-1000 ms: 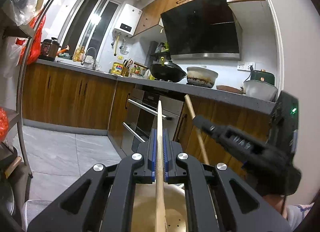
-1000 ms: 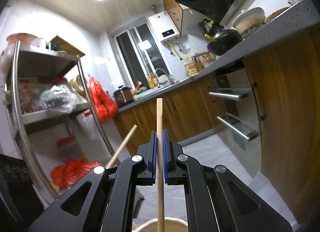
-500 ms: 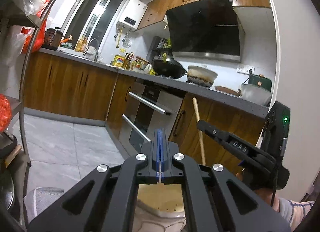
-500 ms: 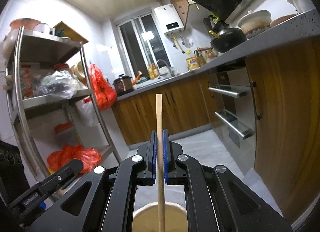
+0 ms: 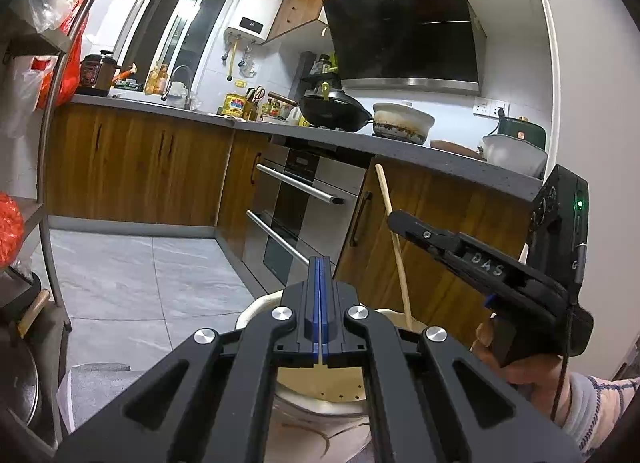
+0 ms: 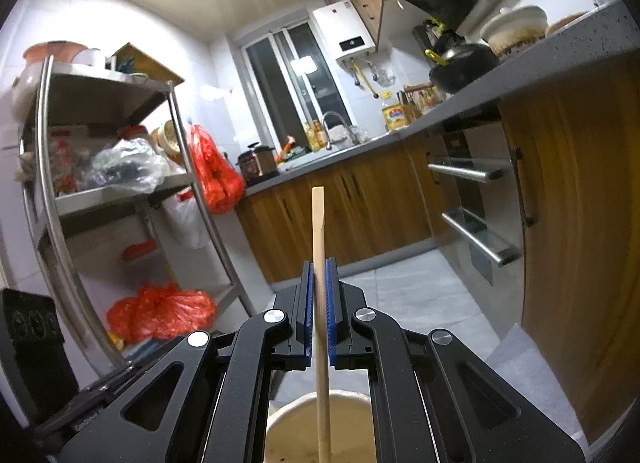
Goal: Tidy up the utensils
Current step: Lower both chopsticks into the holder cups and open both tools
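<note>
My right gripper (image 6: 319, 295) is shut on a wooden chopstick (image 6: 319, 247) that stands upright, its lower end inside a cream round utensil holder (image 6: 288, 427) just below. In the left wrist view the same chopstick (image 5: 394, 239) and the right gripper (image 5: 404, 223) show at the right, over the holder (image 5: 320, 387). My left gripper (image 5: 321, 291) is shut with its blue pads pressed together; only a thin sliver of wood shows under them, above the holder.
Wooden kitchen cabinets (image 5: 132, 171) and an oven with steel handles (image 5: 296, 187) run along the far side under a grey counter (image 5: 440, 159) with a wok and pots. A steel shelf rack (image 6: 120, 199) with red bags stands at the left. Grey tiled floor (image 5: 140, 271) lies between.
The chopstick that stood up between my left gripper's pads one second ago has dropped down out of sight. The left gripper stayed closed. The right gripper still holds its chopstick over the holder.
</note>
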A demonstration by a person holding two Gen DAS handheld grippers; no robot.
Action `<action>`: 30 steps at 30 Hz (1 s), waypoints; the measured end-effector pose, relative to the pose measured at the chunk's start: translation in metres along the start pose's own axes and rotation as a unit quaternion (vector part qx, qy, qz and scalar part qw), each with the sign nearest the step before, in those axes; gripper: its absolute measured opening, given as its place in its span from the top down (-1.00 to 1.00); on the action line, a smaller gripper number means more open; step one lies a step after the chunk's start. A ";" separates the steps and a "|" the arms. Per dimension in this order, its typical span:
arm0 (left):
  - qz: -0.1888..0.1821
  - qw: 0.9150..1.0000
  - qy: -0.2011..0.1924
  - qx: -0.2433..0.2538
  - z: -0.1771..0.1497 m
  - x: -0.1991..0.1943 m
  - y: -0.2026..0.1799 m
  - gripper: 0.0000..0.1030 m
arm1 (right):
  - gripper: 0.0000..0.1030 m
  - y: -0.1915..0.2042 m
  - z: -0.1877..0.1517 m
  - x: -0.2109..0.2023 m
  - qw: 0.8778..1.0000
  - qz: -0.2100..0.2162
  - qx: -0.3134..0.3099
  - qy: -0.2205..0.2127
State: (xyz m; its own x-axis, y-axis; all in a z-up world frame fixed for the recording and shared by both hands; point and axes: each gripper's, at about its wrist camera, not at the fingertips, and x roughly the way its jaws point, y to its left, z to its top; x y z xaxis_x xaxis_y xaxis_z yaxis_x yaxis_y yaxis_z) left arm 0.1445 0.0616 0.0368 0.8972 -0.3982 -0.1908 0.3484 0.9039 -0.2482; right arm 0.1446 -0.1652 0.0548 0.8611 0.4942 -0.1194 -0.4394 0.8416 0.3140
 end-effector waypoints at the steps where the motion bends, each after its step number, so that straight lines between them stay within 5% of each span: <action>1: 0.000 1.000 0.000 0.002 0.000 0.000 -0.002 1.00 | 0.87 0.003 -0.001 0.002 1.000 -0.004 -0.013 0.007; 5: 0.002 1.000 0.001 0.008 0.003 -0.004 -0.006 1.00 | 0.87 0.007 -0.003 0.012 0.998 -0.011 -0.024 0.061; 8: 0.006 1.000 0.000 0.004 0.007 -0.009 -0.009 1.00 | 0.48 0.007 0.001 0.007 0.997 -0.020 -0.023 0.076; 14: 0.020 1.000 0.002 0.018 0.015 -0.031 -0.025 1.00 | 0.29 0.008 0.026 -0.036 0.998 -0.019 -0.018 0.051; 21: 0.053 0.997 0.013 0.056 0.014 -0.063 -0.059 0.95 | -0.30 0.004 0.033 -0.094 0.999 -0.008 -0.011 0.042; 23: 0.058 0.996 0.020 0.062 0.011 -0.070 -0.066 0.86 | -0.47 0.004 0.031 -0.107 0.999 -0.011 -0.015 0.040; 27: 0.076 0.994 0.030 0.068 -0.001 -0.086 -0.077 0.04 | -0.70 0.008 0.022 -0.128 0.998 -0.017 -0.043 0.048; 30: 0.085 0.993 0.041 0.065 -0.011 -0.093 -0.080 -0.09 | -0.78 0.009 0.013 -0.138 0.997 -0.018 -0.054 0.055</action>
State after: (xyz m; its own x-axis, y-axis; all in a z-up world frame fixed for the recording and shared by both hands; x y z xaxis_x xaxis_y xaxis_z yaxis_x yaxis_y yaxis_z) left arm 0.0298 0.0248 0.0644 0.9231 -0.2442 -0.2971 0.2304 0.9697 -0.0813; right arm 0.0250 -0.2289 0.0863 0.8460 0.4790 -0.2342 -0.4386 0.8749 0.2051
